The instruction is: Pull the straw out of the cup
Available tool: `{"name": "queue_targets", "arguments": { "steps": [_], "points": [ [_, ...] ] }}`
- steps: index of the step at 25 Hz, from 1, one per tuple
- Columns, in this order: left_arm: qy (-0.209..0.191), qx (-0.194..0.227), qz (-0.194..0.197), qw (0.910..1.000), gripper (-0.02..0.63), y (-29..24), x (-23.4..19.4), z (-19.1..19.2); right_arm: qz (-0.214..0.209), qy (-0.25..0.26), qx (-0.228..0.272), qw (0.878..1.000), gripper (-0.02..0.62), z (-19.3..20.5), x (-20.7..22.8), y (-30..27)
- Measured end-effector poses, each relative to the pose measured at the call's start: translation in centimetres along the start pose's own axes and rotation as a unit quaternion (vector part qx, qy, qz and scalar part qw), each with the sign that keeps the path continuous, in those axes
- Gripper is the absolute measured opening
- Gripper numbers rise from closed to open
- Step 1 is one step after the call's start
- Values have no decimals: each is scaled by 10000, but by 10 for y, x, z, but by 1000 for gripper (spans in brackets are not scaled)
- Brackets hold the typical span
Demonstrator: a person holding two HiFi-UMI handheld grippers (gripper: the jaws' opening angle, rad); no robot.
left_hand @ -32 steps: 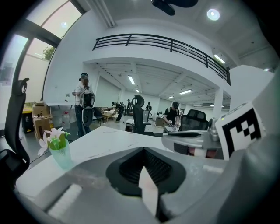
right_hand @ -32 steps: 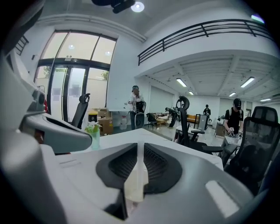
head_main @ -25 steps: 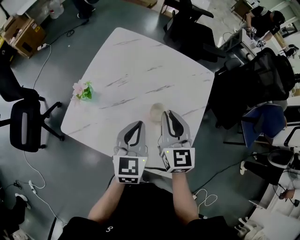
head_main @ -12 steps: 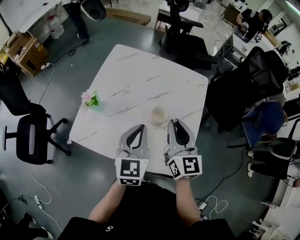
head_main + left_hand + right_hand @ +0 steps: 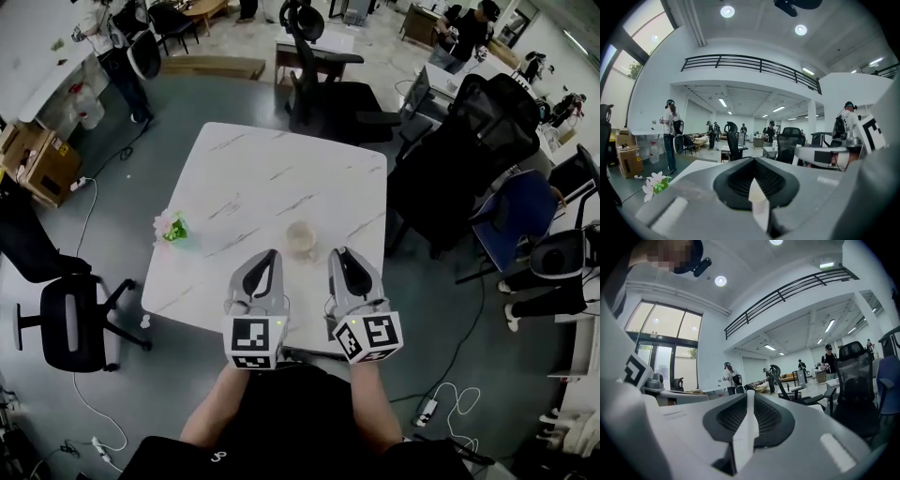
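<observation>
A pale cup (image 5: 301, 238) stands upright on the white marbled table (image 5: 281, 169), near its front edge. I cannot make out a straw in any view. My left gripper (image 5: 266, 256) hovers just left of the cup and nearer to me, with its jaws together and nothing seen between them. My right gripper (image 5: 338, 254) hovers just right of the cup, also with jaws together and empty as far as I can see. Both point roughly level across the table. The gripper views look out over the room and do not show the cup.
A small pink flower with green leaves (image 5: 172, 228) stands at the table's left edge and also shows as the flower (image 5: 655, 183) low on the left. Black office chairs (image 5: 330, 89) ring the table's far and right sides. Another chair (image 5: 66, 319) stands at the left. People move about in the background.
Both grippers have lifted and drawn back a little from the cup. The right one was beside the cup before. The head view has pulled back and shows more of the room.
</observation>
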State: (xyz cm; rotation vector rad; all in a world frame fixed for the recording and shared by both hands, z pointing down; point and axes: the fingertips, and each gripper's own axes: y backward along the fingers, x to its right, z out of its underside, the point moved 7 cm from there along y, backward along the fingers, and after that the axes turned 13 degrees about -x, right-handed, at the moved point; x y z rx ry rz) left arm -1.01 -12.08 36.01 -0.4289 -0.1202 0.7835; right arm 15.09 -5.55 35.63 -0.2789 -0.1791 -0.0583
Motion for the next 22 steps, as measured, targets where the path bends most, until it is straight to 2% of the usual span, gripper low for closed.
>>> {"name": "queue_targets", "arguments": {
  "steps": [10, 22],
  "points": [
    [-154, 61, 125, 9998, 2, 3, 7, -5, 44, -28, 22, 10000, 44, 0, -5, 10],
    [-110, -8, 190, 9998, 2, 3, 2, -1, 17, -17, -4, 10000, 44, -1, -12, 9]
  ]
}}
